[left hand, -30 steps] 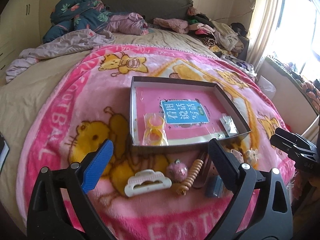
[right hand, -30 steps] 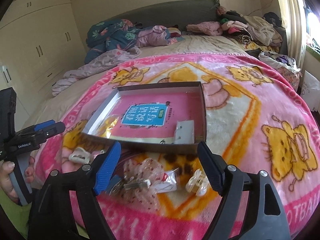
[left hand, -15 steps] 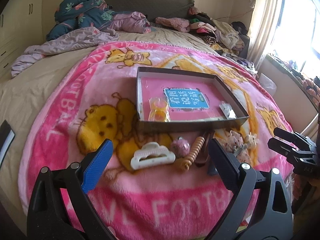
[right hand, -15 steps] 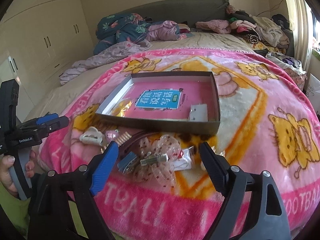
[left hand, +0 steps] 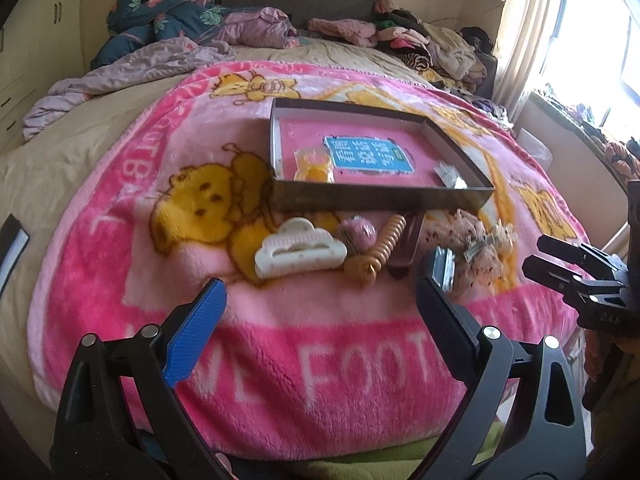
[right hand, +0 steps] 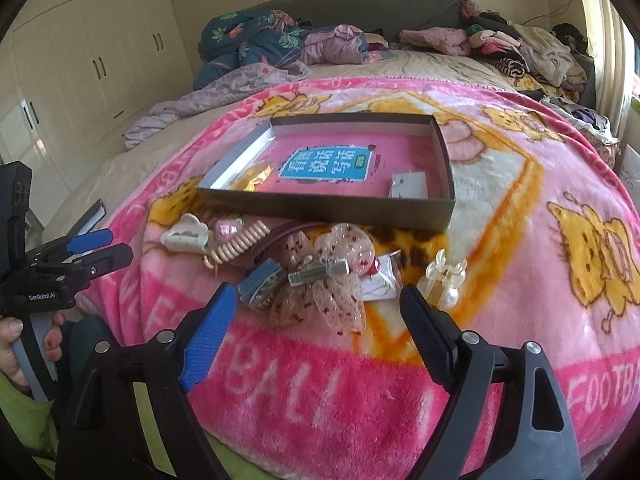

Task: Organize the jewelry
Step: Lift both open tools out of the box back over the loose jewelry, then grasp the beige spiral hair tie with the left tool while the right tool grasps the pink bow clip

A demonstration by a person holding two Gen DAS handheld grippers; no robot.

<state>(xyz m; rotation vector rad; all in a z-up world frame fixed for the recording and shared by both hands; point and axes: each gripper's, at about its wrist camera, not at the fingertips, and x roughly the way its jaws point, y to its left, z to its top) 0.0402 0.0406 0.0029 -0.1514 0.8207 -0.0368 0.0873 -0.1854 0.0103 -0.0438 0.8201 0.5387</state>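
A shallow grey box (left hand: 380, 196) is set near the middle of a pink cartoon blanket (left hand: 120, 208) spread over a bed. Inside the box a yellow packet (left hand: 314, 166) lies by its near left corner and a small clear packet (left hand: 450, 174) by its near right corner, on a pink book with a blue label.

Along the box's near wall, towards the blanket's near edge, loose pieces are strewn: a white claw clip (left hand: 298, 248), a pink scrunchie (left hand: 358, 234), a beige coil tie (left hand: 380, 252), a dark brown band (left hand: 406, 248), a blue clip (right hand: 262, 284), a sheer dotted bow (right hand: 334, 276) and a pearl-trimmed clear clip (right hand: 444, 276).

The left gripper (left hand: 320, 318) and the right gripper (right hand: 314, 326) are both held spread wide above the blanket's near edge, with nothing grasped.

The bow and clear clip are partly masked by a finger in the left view and shown fully only in the right view. Heaped clothes (right hand: 520, 52) line the far right edge of the bed.
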